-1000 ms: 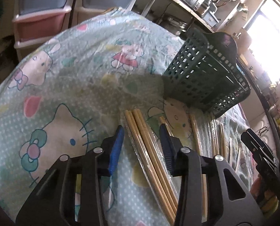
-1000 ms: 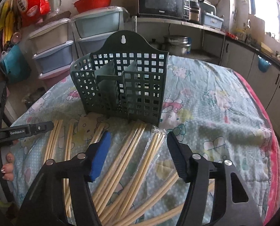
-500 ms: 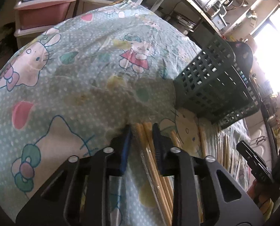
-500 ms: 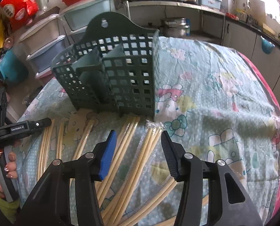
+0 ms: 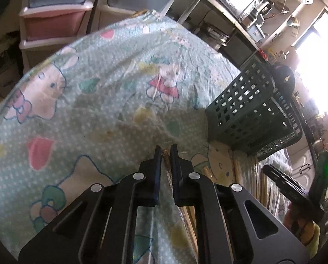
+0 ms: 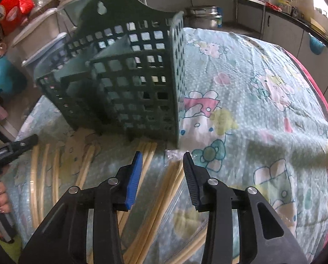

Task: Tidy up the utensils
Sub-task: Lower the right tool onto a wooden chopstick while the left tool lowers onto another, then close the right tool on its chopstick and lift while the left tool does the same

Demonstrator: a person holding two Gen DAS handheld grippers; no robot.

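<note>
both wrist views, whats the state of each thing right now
left gripper: shut on a wrapped chopstick pair
right gripper: jaws closing around a wrapped chopstick pair, pads not yet touching it
green basket: upright on the tablecloth, compartments look empty
loose chopsticks: lying flat in front of the basket
storage drawers: closed

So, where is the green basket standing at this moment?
In the right wrist view the green basket stands upright on the cartoon tablecloth, left of centre, just beyond the chopsticks and the right gripper, whose jaws are closing.
</note>
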